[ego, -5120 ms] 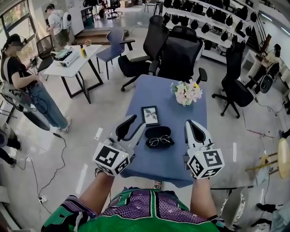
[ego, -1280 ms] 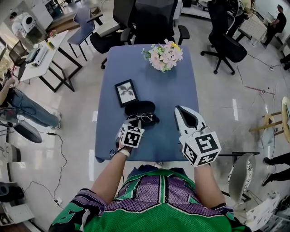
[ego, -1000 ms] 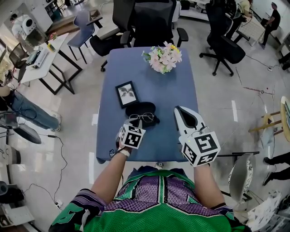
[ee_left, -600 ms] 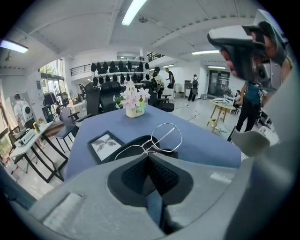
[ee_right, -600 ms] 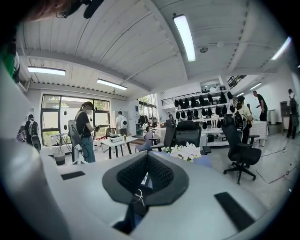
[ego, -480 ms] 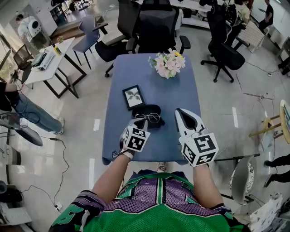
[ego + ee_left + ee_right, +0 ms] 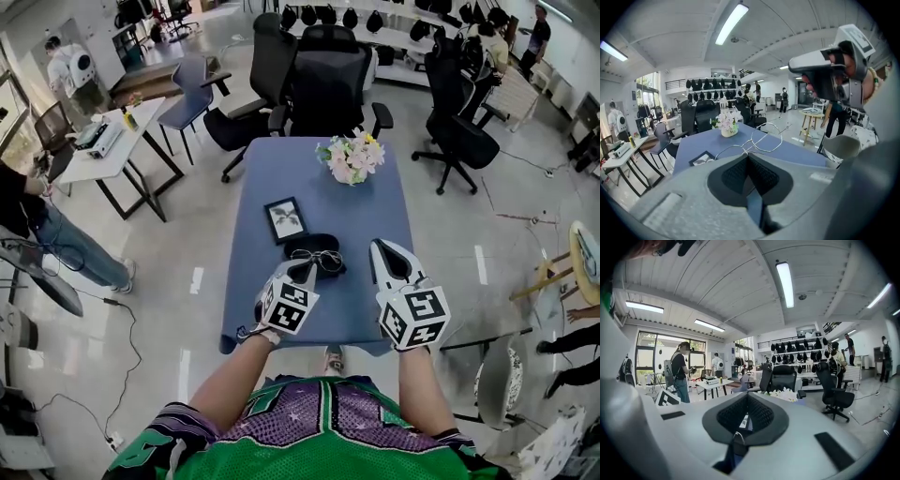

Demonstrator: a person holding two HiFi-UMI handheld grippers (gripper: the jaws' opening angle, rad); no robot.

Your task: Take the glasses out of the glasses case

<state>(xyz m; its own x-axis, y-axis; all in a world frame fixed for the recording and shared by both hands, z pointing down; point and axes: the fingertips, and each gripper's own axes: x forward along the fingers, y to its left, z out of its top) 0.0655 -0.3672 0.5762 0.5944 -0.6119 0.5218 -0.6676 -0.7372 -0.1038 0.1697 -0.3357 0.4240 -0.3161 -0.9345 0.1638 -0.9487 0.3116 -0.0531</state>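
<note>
A person stands at the near edge of a blue worktop (image 7: 375, 202), holding a gripper in each hand. The left gripper (image 7: 305, 268) is closed tight on a pair of thin wire-rimmed glasses (image 7: 761, 139). It seems to pinch them near the middle of the frame.

The glasses jut straight ahead of the left gripper's tips, with one lens to each side. Their long axis runs across the gripper, roughly parallel to the worktop's near edge. They appear to be held up in the air, just above the near rim of the black glasses case (image 7: 311, 243). Whether they are fully clear of the case cannot be told.

The open case lies around the middle of the worktop, a little toward the near edge, with its length running side to side. A small picture frame (image 7: 284, 219) lies just beyond it, toward the left edge. A bunch of flowers (image 7: 352, 157) stands near the far edge.

The right gripper (image 7: 382, 249) hangs just to the right of the case, near the near edge. Its jaws are together with nothing between them.

The left hand carries the glasses, so the next move is probably its own: drawing them away from the case toward bare worktop. The right gripper is the nearer one for steadying the case.
</note>
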